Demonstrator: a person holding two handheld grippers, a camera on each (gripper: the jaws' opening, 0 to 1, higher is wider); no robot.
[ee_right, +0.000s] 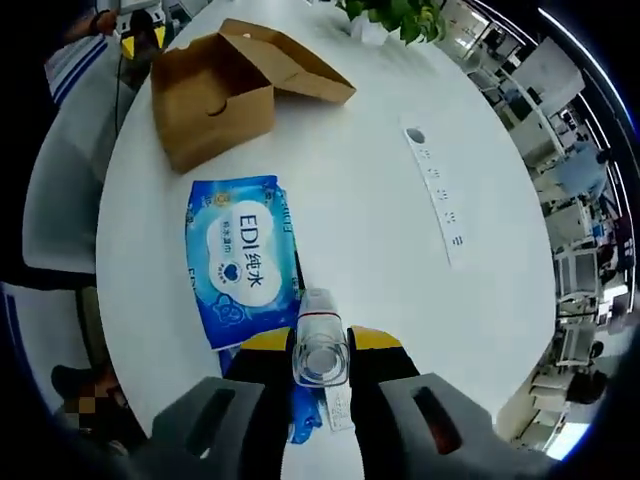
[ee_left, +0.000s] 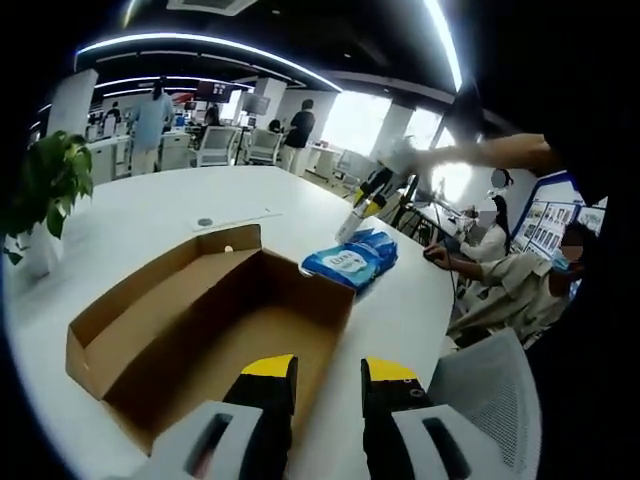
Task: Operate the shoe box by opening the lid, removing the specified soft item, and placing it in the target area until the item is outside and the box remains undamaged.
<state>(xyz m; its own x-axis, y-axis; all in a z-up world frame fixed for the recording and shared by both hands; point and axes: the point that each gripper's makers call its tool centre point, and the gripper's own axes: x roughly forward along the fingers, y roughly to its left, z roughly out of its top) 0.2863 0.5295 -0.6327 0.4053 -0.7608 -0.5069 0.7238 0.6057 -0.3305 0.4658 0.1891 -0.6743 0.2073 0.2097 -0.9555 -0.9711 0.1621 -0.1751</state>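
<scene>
Shoe box (ee_left: 210, 320) lies open on the white desk (ee_left: 150, 215), left of centre in my left gripper view, with my left tongs (ee_left: 330, 385) apart at the bottom edge. The blue wipes pack (ee_right: 240, 260) lies flat on the desk outside the box, mid-frame in my right gripper view. My right tongs (ee_right: 321, 345) are clamped on a small clear bottle (ee_right: 320, 345) just below the pack.
</scene>
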